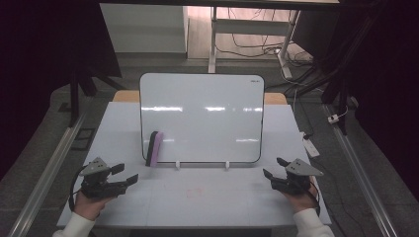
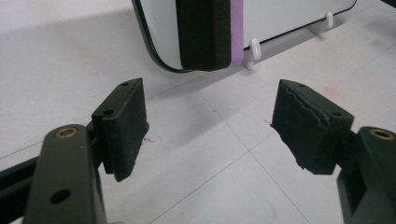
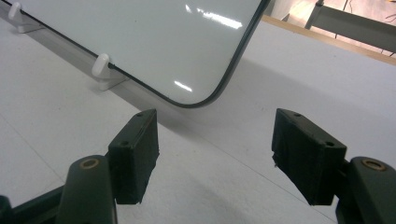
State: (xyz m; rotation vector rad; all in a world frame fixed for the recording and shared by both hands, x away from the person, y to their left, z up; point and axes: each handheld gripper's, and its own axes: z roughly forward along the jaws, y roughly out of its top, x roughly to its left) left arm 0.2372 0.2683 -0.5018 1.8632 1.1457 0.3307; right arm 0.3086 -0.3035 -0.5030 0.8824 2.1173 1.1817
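Two hand-held grippers rest low on the worktop (image 1: pixel 197 197), and the eraser (image 1: pixel 154 148) is the thing the coming move turns on. Farthest left, the left hand-held gripper (image 1: pixel 123 175) has its jaws spread with nothing between them, and the eraser lies just ahead of it and slightly toward the middle — near, but not touching. The eraser leans or clings against the lower left corner of the whiteboard (image 1: pixel 202 118), its long axis running up the board face, dark felt side toward the left and purple backing toward the right. This left hand is plainly the nearer one.

Moving right, the whiteboard stands propped on small white feet (image 1: pixel 178 165) across the middle of the worktop. At the far right, the right hand-held gripper (image 1: pixel 273 168) is also released and empty, pointing at the board's lower right corner, well apart from the eraser.

From the left gripper view the eraser's (image 2: pixel 208 32) thickness and its felt-and-purple layers show, straight beyond the open jaws — detail the high view blurs. By contrast, the right gripper view gives the board's rounded corner (image 3: pixel 205 100) and one foot.
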